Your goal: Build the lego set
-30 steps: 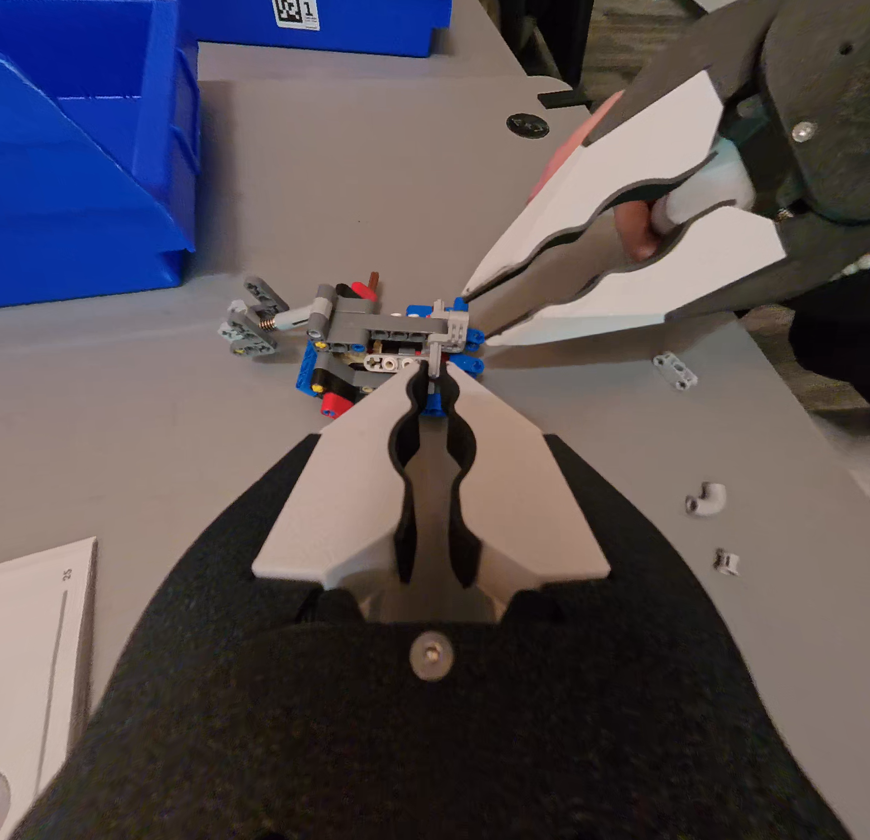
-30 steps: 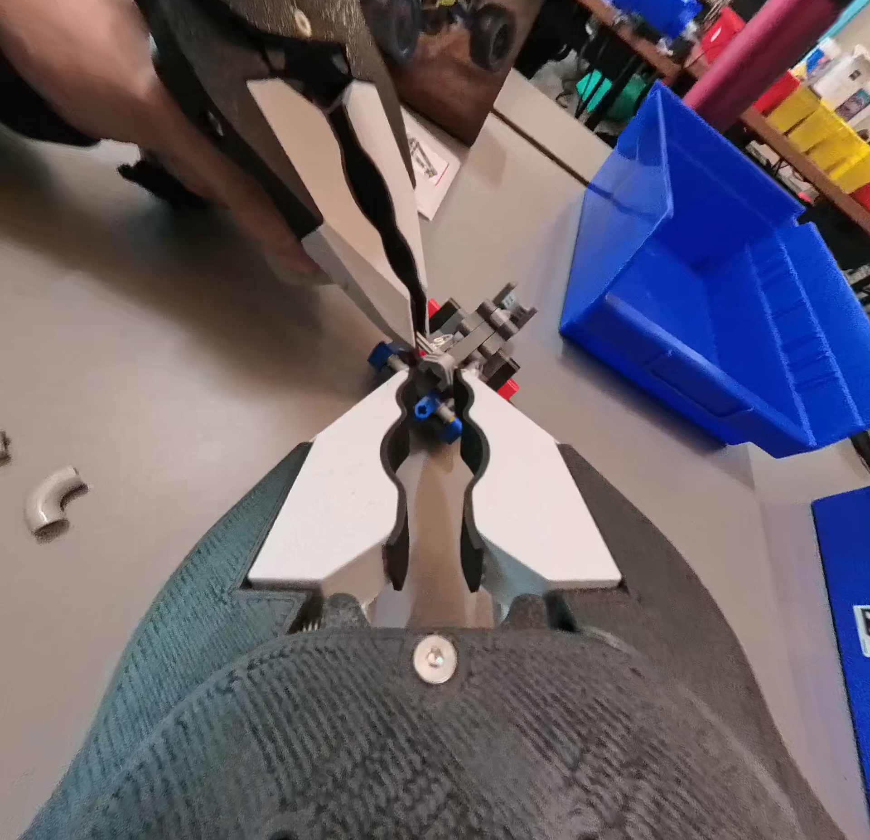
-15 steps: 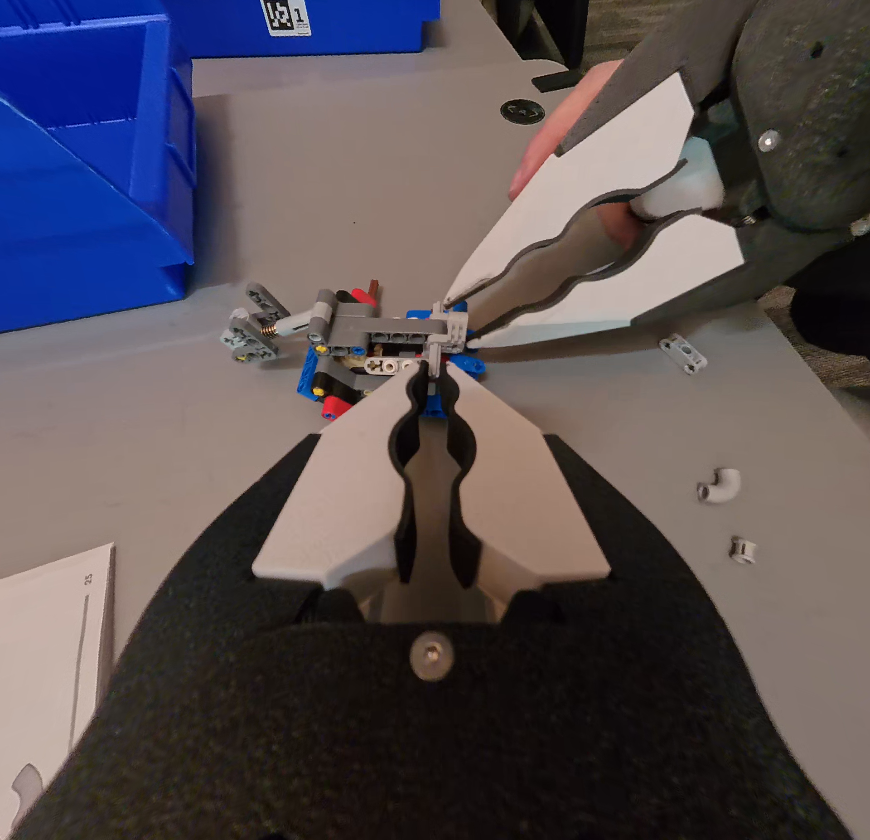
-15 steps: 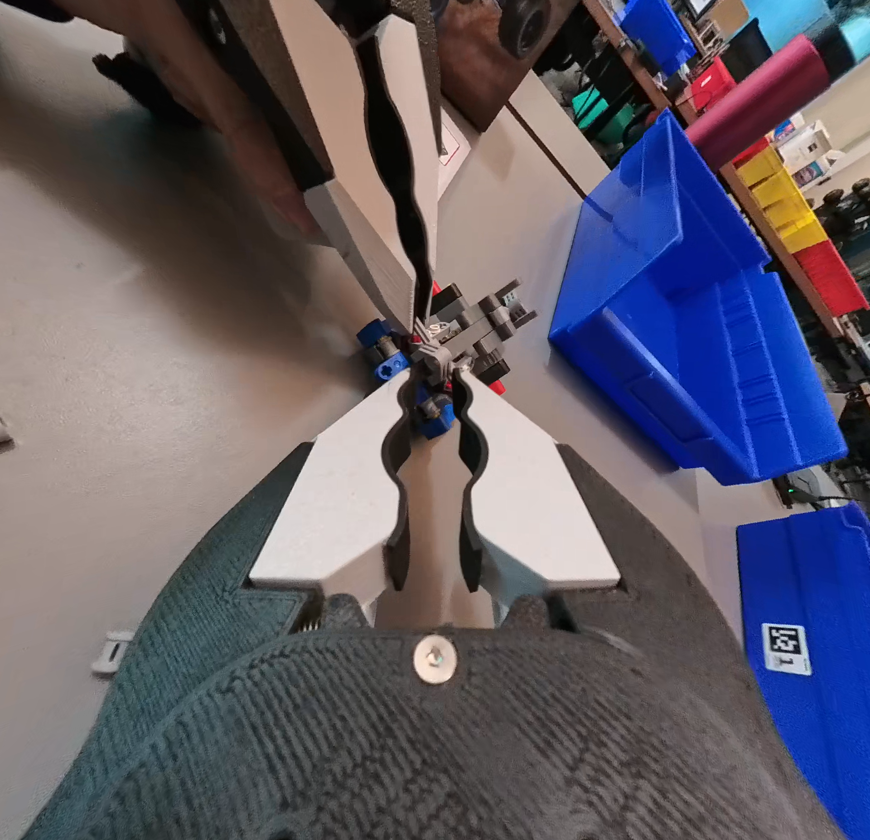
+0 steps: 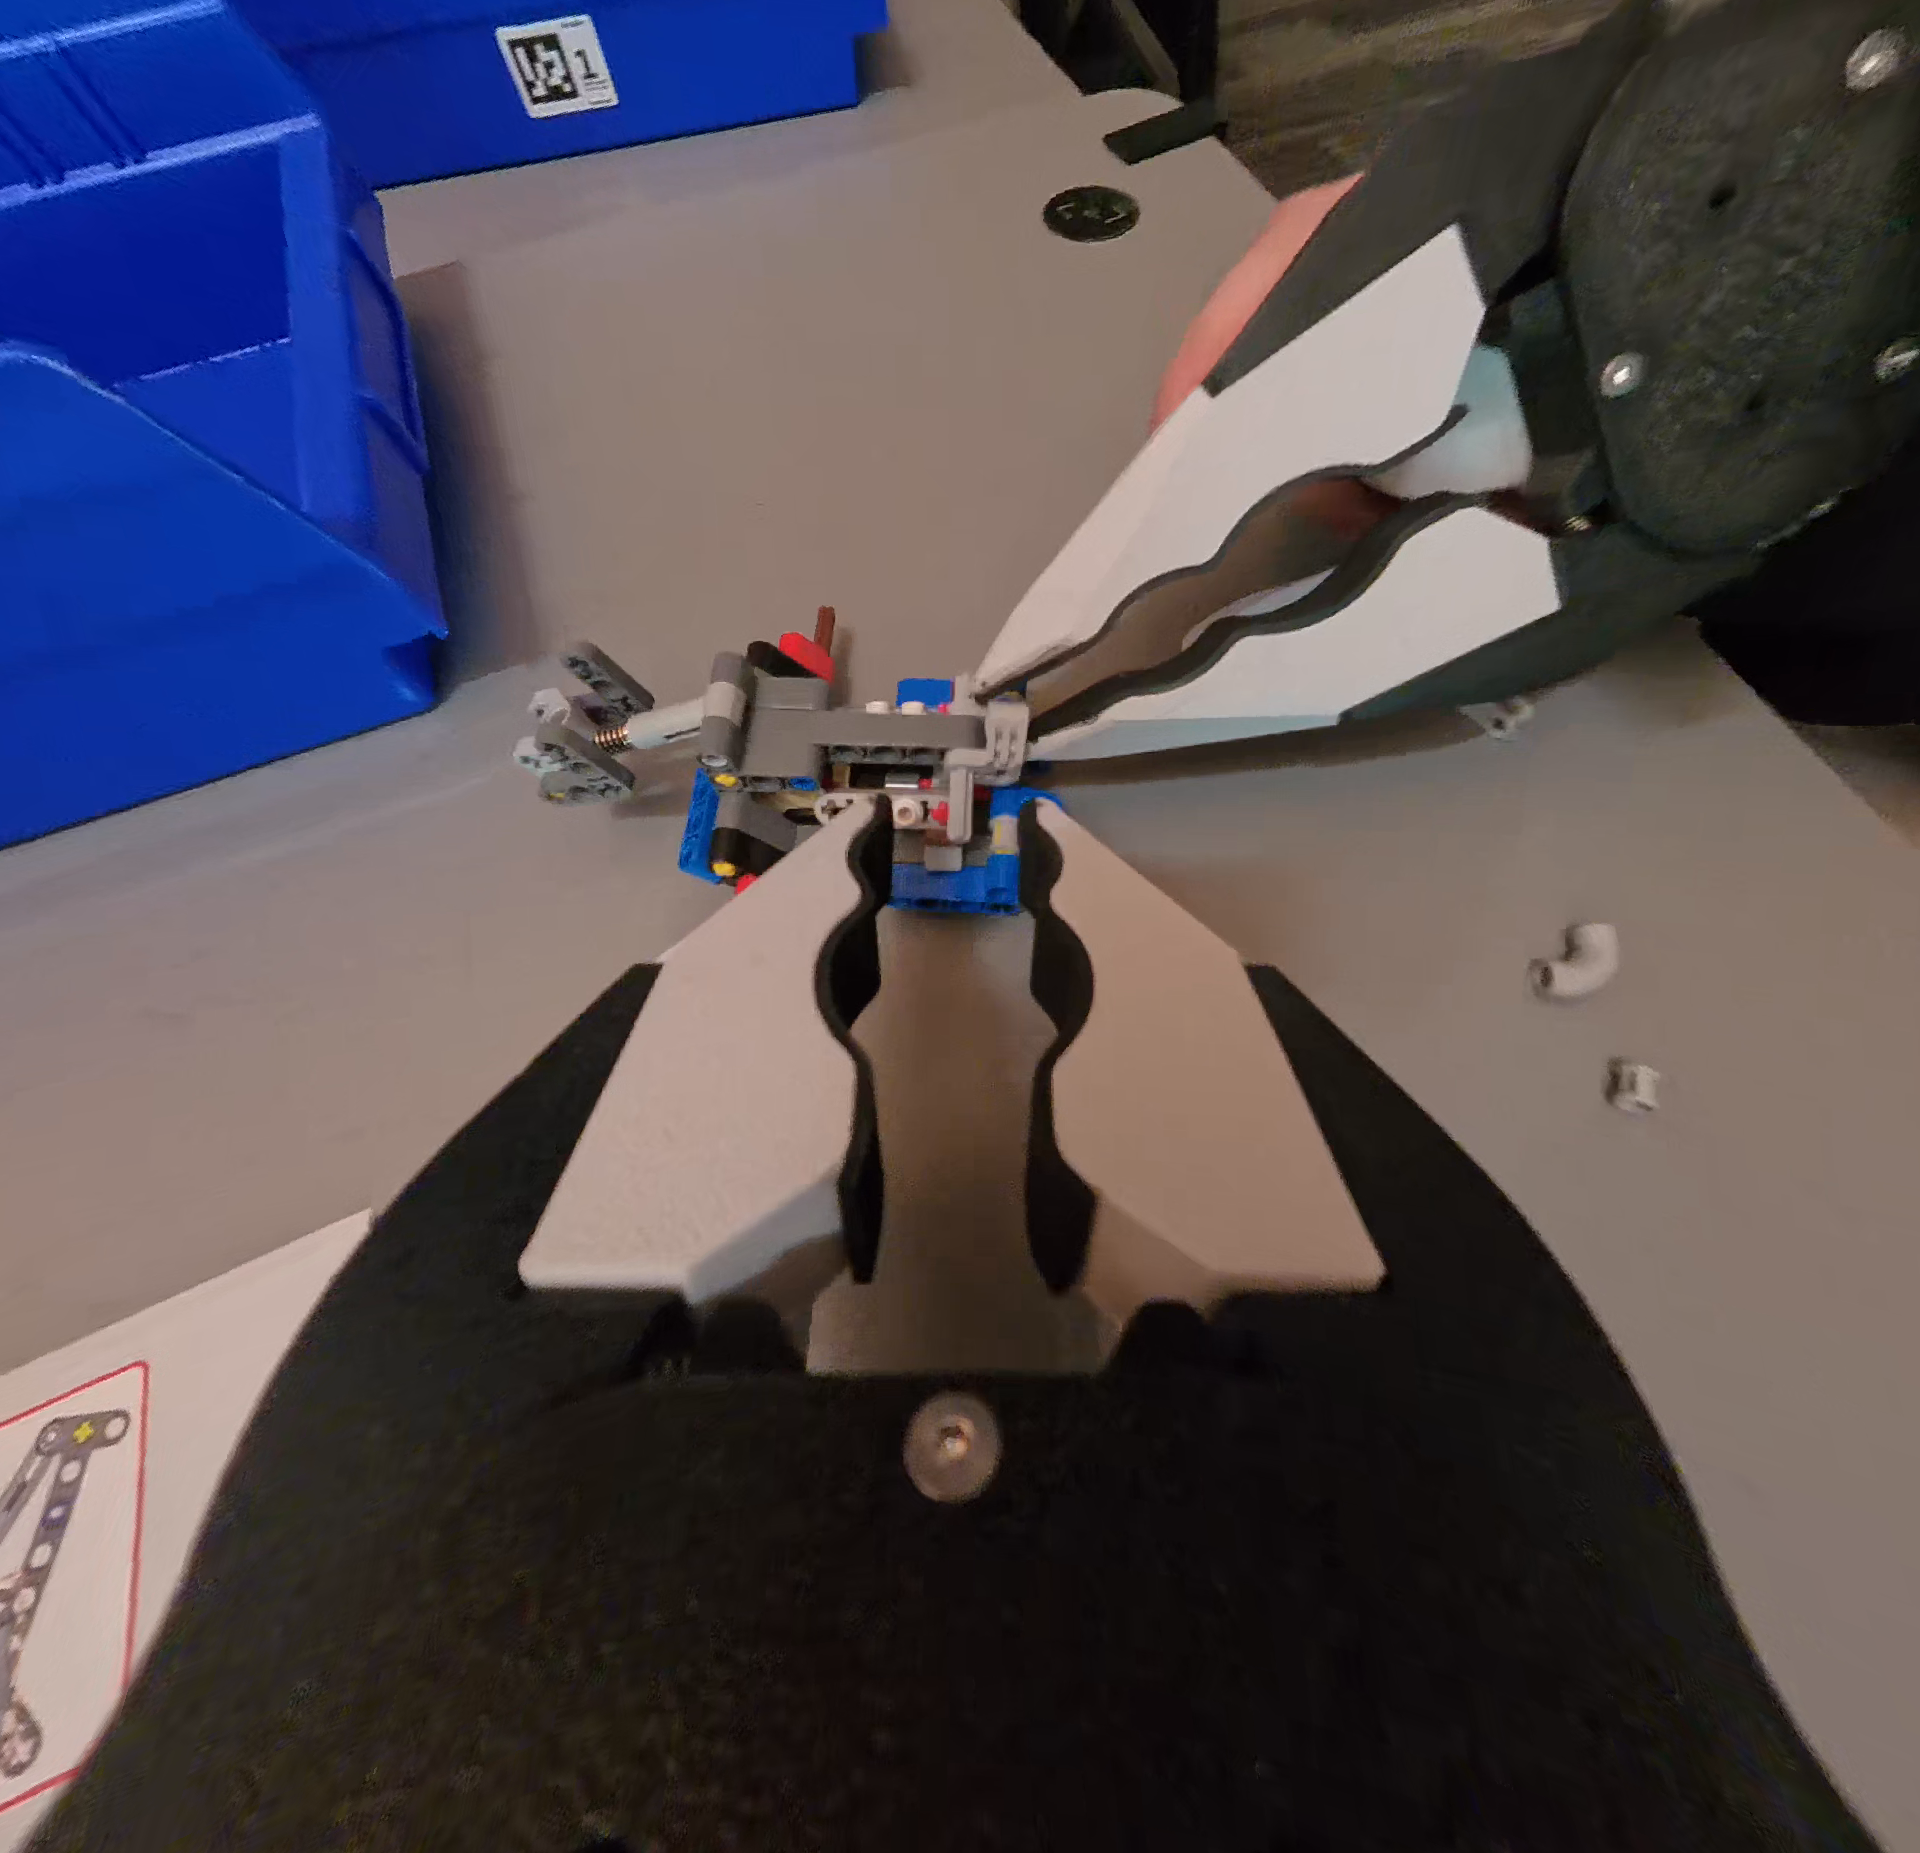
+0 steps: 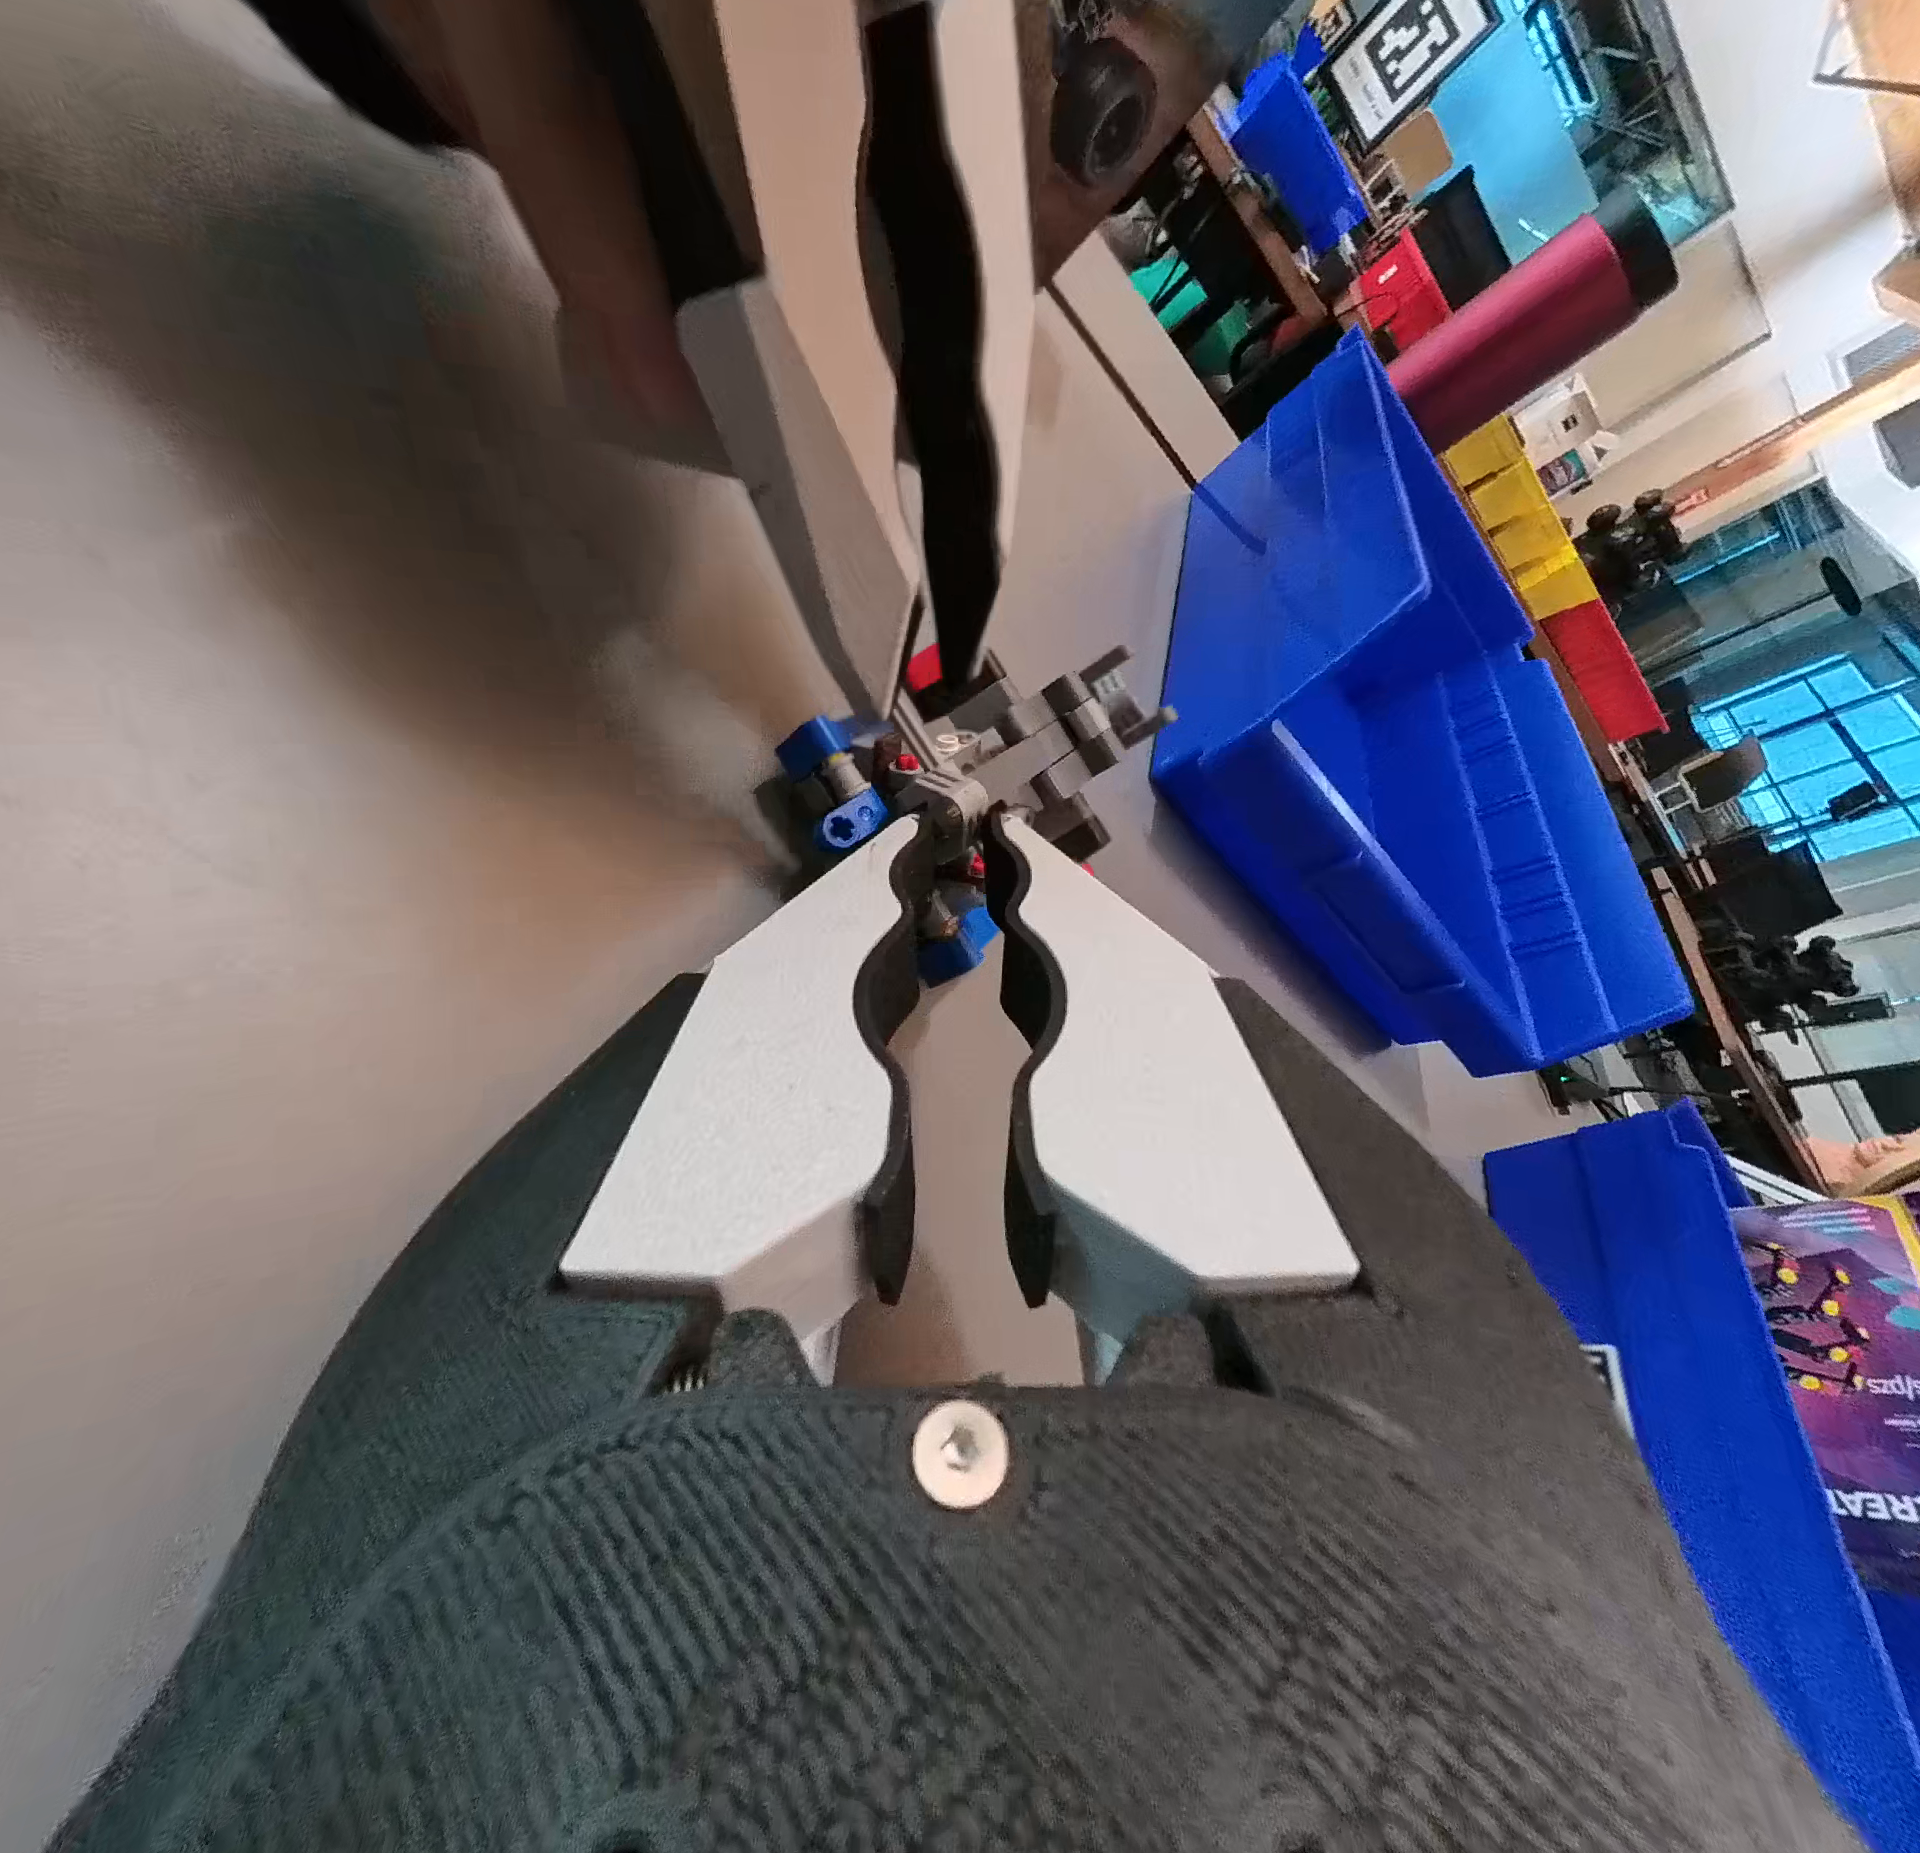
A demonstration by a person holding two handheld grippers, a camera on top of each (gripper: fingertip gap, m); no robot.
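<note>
While the brick-built model point(image 5: 831, 754) is sitting on the grey surface point(image 5: 727, 432), both tools are meeting at it. The left tool point(image 5: 951, 821) is standing with its fingers apart, straddling the model's blue near end, and I cannot tell whether the pads are pressing on it. The right tool point(image 6: 954, 827) is coming in from the left view's 2 o'clock, and its fingertips are pinching the light grey connector point(image 6: 945, 801) at the model's corner. A hand point(image 5: 1236, 297) is showing behind that tool. Blue bins point(image 5: 187, 369) are standing at 10 o'clock of the model, one bearing a square marker label point(image 5: 556, 66). A grey elbow piece point(image 5: 1574, 960) and a small grey bush point(image 5: 1631, 1084) are lying apart at 4 o'clock. An instruction sheet point(image 5: 62, 1533) is lying at 7 o'clock.
</note>
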